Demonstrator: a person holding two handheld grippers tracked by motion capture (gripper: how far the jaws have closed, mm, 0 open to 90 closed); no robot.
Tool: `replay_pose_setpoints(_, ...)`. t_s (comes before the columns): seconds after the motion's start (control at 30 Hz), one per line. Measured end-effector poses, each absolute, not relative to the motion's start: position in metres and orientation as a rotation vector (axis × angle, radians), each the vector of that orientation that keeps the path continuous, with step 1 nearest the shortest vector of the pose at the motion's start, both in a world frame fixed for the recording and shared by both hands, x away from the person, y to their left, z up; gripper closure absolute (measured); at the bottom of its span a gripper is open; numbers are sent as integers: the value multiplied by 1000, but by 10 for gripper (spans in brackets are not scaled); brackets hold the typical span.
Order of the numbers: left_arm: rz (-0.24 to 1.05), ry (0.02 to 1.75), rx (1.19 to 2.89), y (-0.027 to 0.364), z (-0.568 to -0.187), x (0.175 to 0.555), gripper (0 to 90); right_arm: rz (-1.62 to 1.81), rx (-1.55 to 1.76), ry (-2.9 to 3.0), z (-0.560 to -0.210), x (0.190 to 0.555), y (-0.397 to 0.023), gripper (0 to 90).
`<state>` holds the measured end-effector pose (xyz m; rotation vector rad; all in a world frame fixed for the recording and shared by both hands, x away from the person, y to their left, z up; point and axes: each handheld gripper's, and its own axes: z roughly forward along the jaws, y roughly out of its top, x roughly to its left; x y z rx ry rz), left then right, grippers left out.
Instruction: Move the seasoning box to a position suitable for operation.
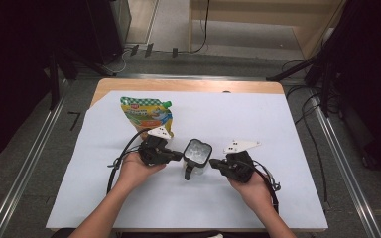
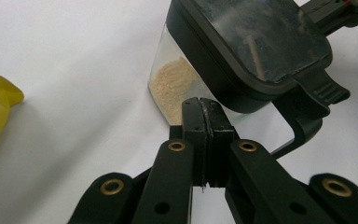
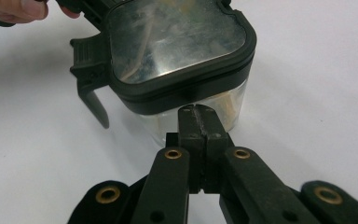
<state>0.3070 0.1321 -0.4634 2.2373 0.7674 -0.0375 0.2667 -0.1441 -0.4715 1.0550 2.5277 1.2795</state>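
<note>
A: Clear canister (image 1: 197,157) with black lid and handle, mid-worktop (image 1: 258,198), upright. Pale granules low inside (image 2: 170,84). Green-and-yellow spout pouch (image 1: 146,114) lies flat behind it, apart.

B: Grippers?

A: Left gripper (image 2: 204,109) and right gripper (image 3: 197,119) flank the canister, one on each side. Both sets of fingers are pressed together with nothing between them; tips sit at the clear wall just under the lid rim. Contact or a hair off, can't tell.

B: Risk from here?

A: My read: closed tips give only a push, no hold. Uneven pressure from the two sides could skid the canister across the white sheet or twist it round. A push high up near the lid, with little weight inside, could tip it. Lid latch state unclear; if loose, a tumble spills granules.

B: The handle?

A: Points toward the person, clear of both grippers.
</note>
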Motion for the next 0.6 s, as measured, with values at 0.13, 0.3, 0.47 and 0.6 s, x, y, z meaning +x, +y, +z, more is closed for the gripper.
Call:
replay_pose_setpoints(0.13,-48,764,2259,129,-466,305,900,1266,1070,2532,-472,267,-145,900)
replay_pose_setpoints(0.3,-56,759,2262,126,-466,303,900,1257,1092,2524,-472,268,-147,900)
replay_pose_setpoints(0.47,-66,747,2275,123,-467,300,900,1248,1114,2513,-472,270,-150,900)
replay_pose_setpoints(0.6,-97,737,2273,121,-468,298,900,1238,1121,2502,-472,271,-152,900)
